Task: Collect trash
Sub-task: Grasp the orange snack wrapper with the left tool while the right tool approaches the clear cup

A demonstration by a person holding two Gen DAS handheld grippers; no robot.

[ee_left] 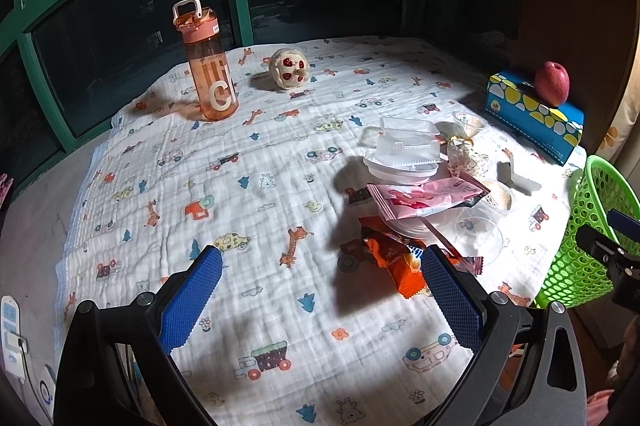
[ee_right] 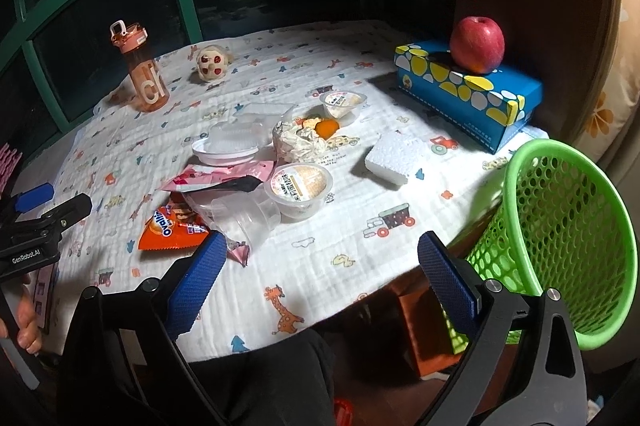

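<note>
Both the left gripper (ee_left: 322, 260) and right gripper (ee_right: 322, 248) hover with fingers spread, empty, above wrappers (ee_right: 172, 230) beside the green basket (ee_right: 568, 226).

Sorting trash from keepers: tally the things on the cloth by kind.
Snack wrappers: 2, orange and pink
Sealed pudding cups: 2
Foam block: 1
Bottle: 1
Apple: 1
Tissue box: 1
Total: 8
</note>
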